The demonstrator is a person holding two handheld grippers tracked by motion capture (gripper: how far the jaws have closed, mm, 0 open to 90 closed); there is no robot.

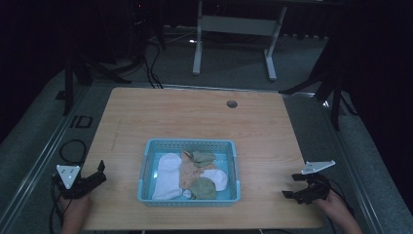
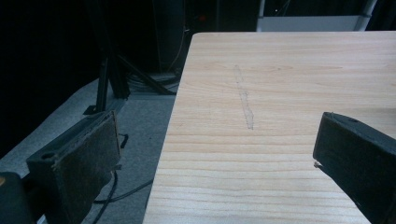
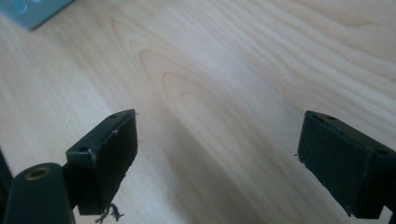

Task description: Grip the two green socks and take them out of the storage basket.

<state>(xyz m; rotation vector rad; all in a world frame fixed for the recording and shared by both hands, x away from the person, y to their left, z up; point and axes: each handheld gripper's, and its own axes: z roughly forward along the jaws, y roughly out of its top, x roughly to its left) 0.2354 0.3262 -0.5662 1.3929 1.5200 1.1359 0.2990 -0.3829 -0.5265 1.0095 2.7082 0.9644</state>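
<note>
A light blue plastic basket (image 1: 145,161) sits near the front middle of the wooden table (image 1: 195,117). Inside lie several socks: a white one (image 1: 167,168) at the left, a peach one (image 1: 187,171) in the middle, olive-green ones (image 1: 204,187) toward the front and back. My left gripper (image 1: 100,171) rests at the table's front left edge, open, with nothing between its jaws. My right gripper (image 1: 291,185) rests at the front right, open and empty. In the left gripper view the left gripper (image 2: 217,140) straddles the table edge. In the right gripper view the right gripper (image 3: 217,140) hovers over bare wood, with a corner of the basket (image 3: 35,11) at top left.
A round cable hole (image 1: 232,104) sits near the table's far edge. A faint scuff mark (image 2: 243,95) runs along the wood. A white desk frame (image 1: 234,29) stands behind the table. Black stands (image 1: 336,83) and cables (image 1: 151,68) lie on the grey floor around it.
</note>
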